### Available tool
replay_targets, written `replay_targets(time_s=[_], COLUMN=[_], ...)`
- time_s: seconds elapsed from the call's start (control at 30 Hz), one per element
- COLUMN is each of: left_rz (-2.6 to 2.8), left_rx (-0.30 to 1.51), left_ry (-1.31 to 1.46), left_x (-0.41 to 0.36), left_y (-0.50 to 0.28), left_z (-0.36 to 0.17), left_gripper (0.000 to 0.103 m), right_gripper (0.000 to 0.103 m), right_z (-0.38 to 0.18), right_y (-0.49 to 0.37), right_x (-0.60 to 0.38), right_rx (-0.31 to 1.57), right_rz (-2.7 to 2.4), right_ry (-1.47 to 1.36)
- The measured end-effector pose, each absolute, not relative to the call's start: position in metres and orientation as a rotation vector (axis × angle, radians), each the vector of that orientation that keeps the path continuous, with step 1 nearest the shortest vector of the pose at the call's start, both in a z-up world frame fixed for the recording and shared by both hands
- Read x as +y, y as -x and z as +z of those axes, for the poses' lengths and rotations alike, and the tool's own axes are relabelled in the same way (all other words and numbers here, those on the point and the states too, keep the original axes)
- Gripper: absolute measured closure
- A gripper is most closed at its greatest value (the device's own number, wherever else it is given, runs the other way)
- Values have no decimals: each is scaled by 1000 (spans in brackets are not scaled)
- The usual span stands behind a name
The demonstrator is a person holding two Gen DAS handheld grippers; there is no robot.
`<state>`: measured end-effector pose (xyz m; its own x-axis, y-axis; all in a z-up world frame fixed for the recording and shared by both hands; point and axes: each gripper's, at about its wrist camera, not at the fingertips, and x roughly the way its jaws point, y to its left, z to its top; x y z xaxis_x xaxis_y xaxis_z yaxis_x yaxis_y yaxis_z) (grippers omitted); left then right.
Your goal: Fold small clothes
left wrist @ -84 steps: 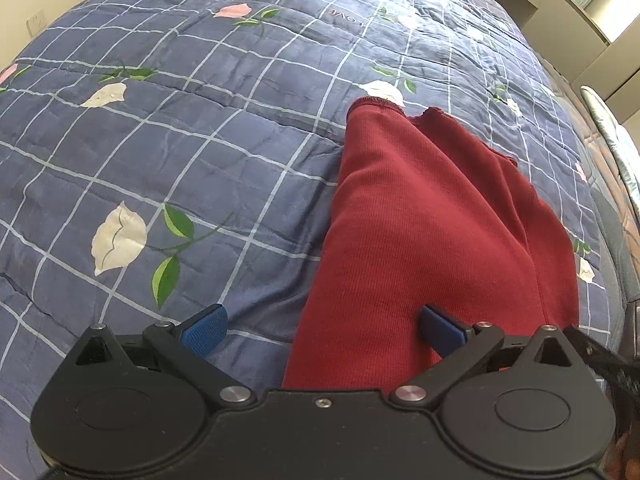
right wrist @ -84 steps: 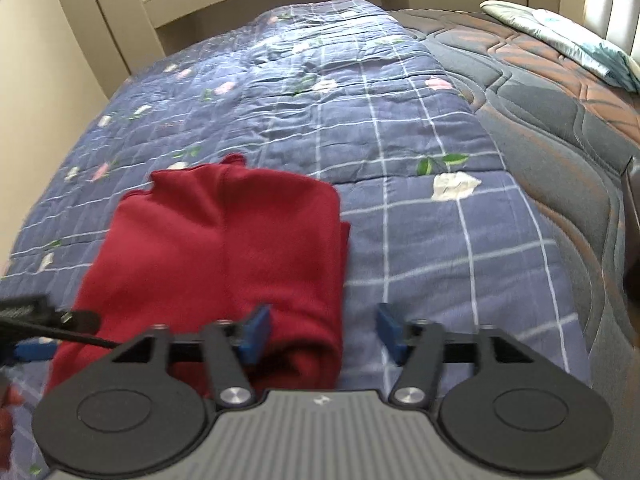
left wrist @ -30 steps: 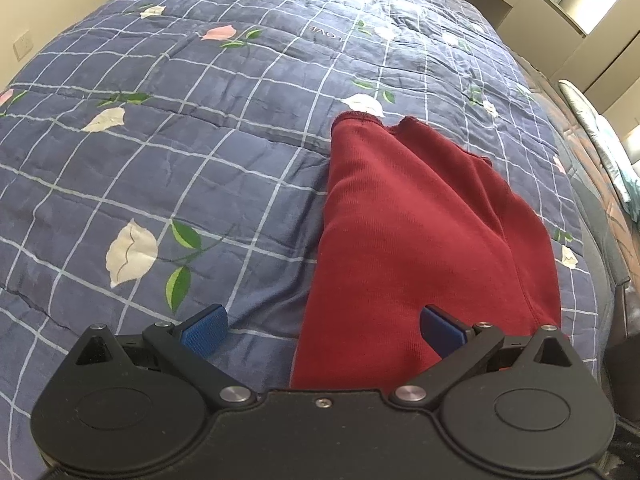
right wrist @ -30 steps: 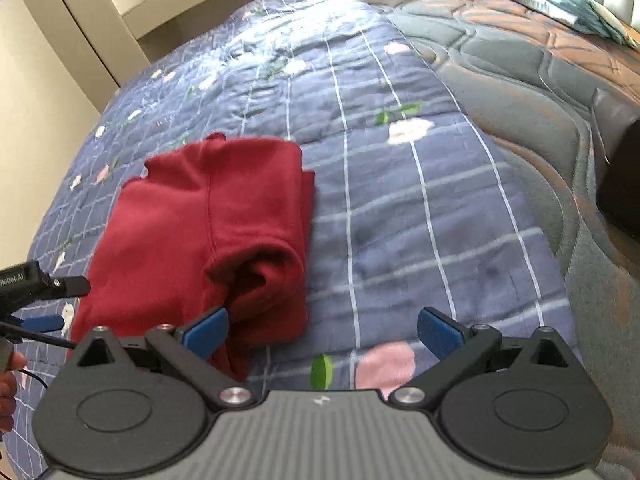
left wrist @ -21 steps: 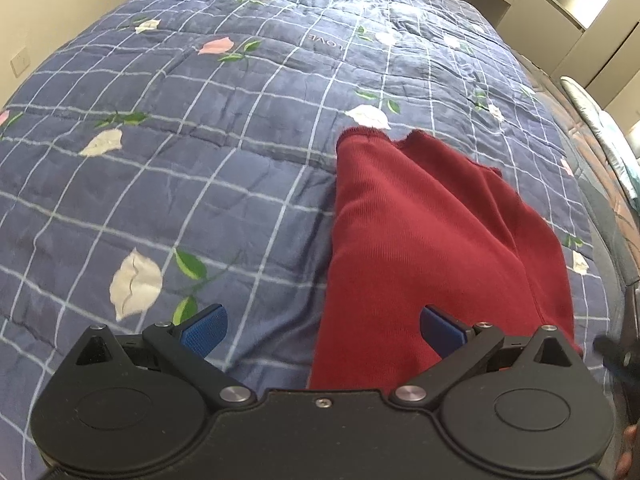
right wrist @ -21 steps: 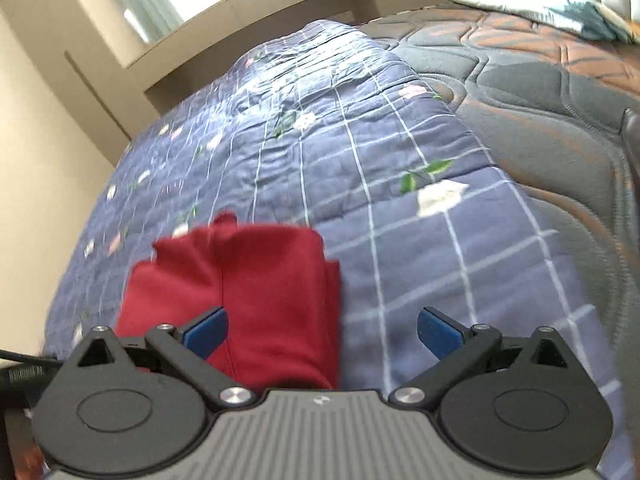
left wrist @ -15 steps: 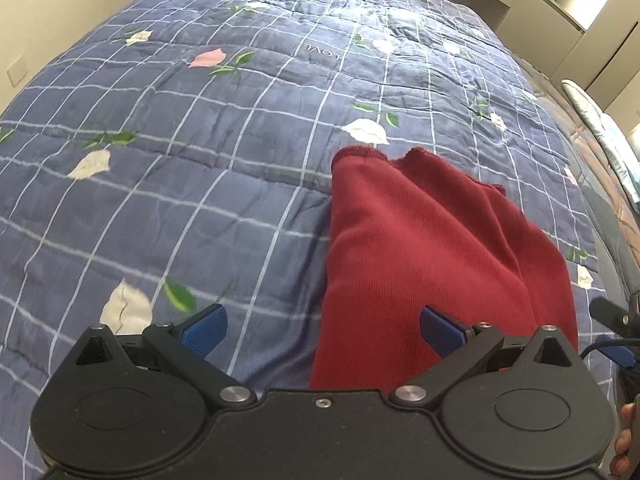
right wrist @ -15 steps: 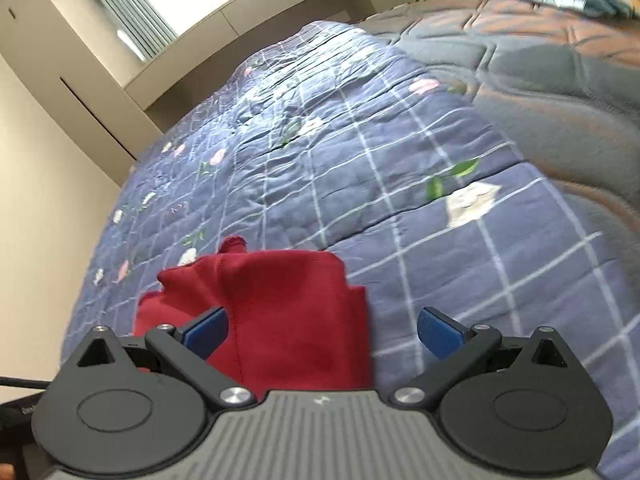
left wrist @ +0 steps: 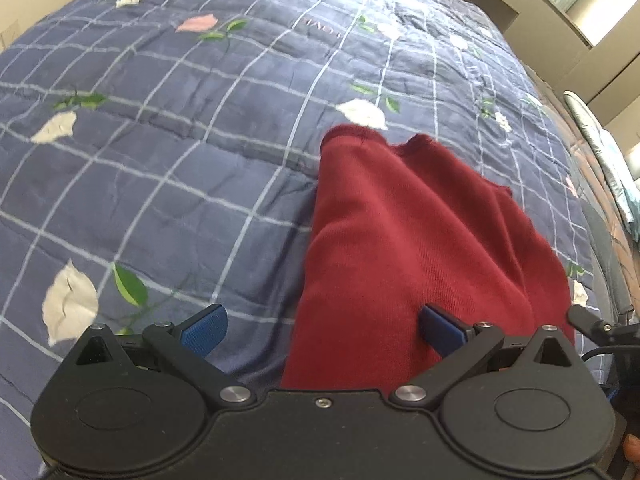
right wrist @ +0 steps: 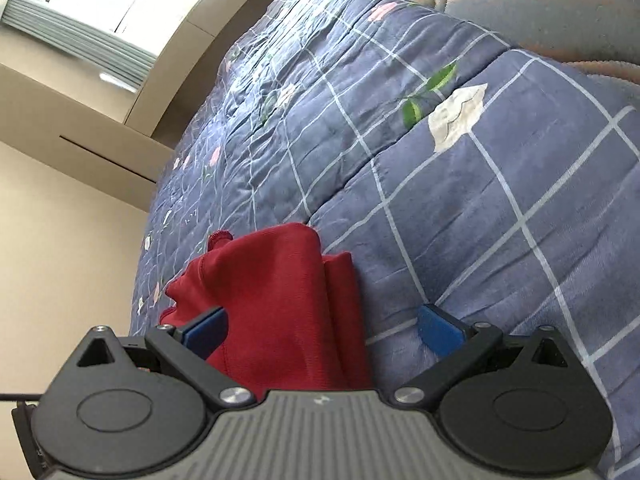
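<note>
A dark red garment (left wrist: 416,248) lies folded lengthwise on the blue checked quilt (left wrist: 180,168). My left gripper (left wrist: 322,332) is open over its near left edge, with one blue pad on the quilt side and the other over the cloth. In the right wrist view the same red garment (right wrist: 276,304) lies low left. My right gripper (right wrist: 322,330) is open over its near right edge, low to the bed and tilted. Neither gripper holds anything.
The quilt (right wrist: 460,184) has white and pink flowers. A bare grey mattress (right wrist: 532,4) lies beyond its right edge. A beige wall and cabinets (right wrist: 80,160) stand to the left. The other gripper's body (left wrist: 600,328) shows at the right edge of the left wrist view.
My right gripper has dropped low toward the bed and tilted, closing in on the garment's right edge. My left gripper shifted slightly. The garment has not moved; both grippers stay open.
</note>
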<state>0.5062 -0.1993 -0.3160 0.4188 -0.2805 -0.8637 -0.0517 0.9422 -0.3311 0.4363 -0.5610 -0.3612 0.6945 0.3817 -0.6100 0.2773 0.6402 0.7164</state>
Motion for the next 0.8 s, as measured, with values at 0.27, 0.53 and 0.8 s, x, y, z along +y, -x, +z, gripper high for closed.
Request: replay_targets(time_s=[0.27, 0.53, 0.8], left_rz=[-124, -163, -211], left_rx=[1131, 1138, 1137], left_ry=[363, 333, 274], left_x=[-201, -203, -201], left_y=[-502, -501, -502], left_z=[-321, -316, -314], left_gripper=[1, 1, 1], right_gripper=[0, 0, 0], right_z=[-357, -348, -350], right_y=[-431, -438, -443], right_x=[-557, -555, -543], right_rx=[811, 848, 872], right_rz=[71, 101, 53], right_ry=[-862, -911, -862])
